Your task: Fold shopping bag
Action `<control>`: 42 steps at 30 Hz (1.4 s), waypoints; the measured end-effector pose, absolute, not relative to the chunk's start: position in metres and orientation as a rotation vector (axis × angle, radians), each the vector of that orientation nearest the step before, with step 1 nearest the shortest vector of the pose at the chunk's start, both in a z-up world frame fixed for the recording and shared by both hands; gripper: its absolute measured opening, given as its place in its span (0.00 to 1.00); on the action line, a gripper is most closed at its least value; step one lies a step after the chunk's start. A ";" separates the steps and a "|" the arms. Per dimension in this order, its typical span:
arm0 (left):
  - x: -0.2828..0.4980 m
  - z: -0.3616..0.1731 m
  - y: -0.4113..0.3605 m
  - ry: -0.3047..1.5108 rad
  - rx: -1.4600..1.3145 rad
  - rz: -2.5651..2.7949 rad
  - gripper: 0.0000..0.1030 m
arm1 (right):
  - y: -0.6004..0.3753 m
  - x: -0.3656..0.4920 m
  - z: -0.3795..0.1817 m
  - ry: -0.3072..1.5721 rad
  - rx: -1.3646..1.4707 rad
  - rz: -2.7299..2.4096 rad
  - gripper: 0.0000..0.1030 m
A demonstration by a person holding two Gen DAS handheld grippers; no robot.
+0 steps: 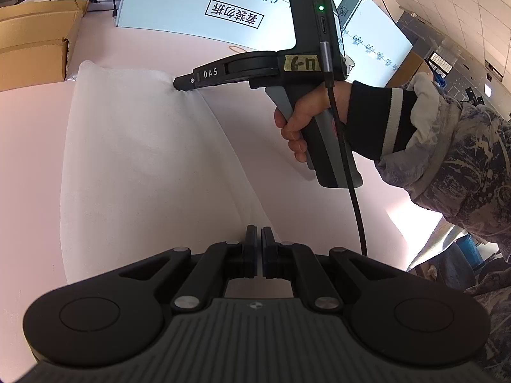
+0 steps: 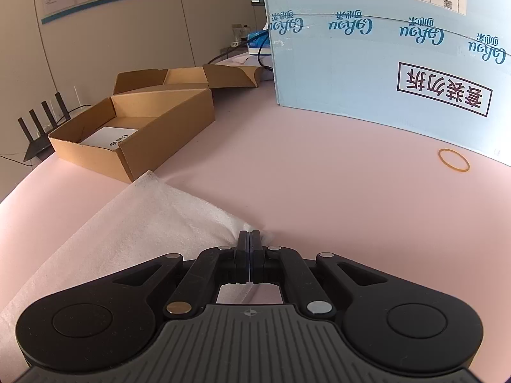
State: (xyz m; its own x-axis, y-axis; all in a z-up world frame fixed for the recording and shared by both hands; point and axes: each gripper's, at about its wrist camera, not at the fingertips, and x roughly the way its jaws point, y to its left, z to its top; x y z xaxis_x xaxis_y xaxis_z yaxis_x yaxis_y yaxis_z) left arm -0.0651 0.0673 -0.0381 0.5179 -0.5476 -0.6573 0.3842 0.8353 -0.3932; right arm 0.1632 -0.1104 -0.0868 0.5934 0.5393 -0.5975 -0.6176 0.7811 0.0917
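A white foam-like shopping bag (image 1: 137, 159) lies flat on the pink table (image 1: 32, 159). My left gripper (image 1: 258, 233) is shut on the bag's near right edge. My right gripper (image 1: 179, 83) reaches in from the right and is shut on the bag's far right corner. In the right wrist view the right gripper (image 2: 250, 239) pinches that corner of the bag (image 2: 143, 223), which spreads out to the left and toward the camera.
A large light-blue carton (image 2: 367, 63) stands at the back of the table. Open brown cardboard boxes (image 2: 134, 127) sit by the bag's far left corner. A rubber band (image 2: 453, 160) lies near the carton. A router (image 2: 41, 127) stands beyond the table's edge.
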 end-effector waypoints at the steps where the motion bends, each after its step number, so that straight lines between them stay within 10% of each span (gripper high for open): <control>1: -0.067 -0.037 0.068 0.868 -0.215 -0.566 0.02 | -0.110 0.163 -0.087 0.647 -0.132 0.675 0.00; 42: -0.082 -0.029 0.070 0.918 -0.190 -0.571 0.02 | -0.092 0.141 -0.091 0.529 -0.333 0.619 0.00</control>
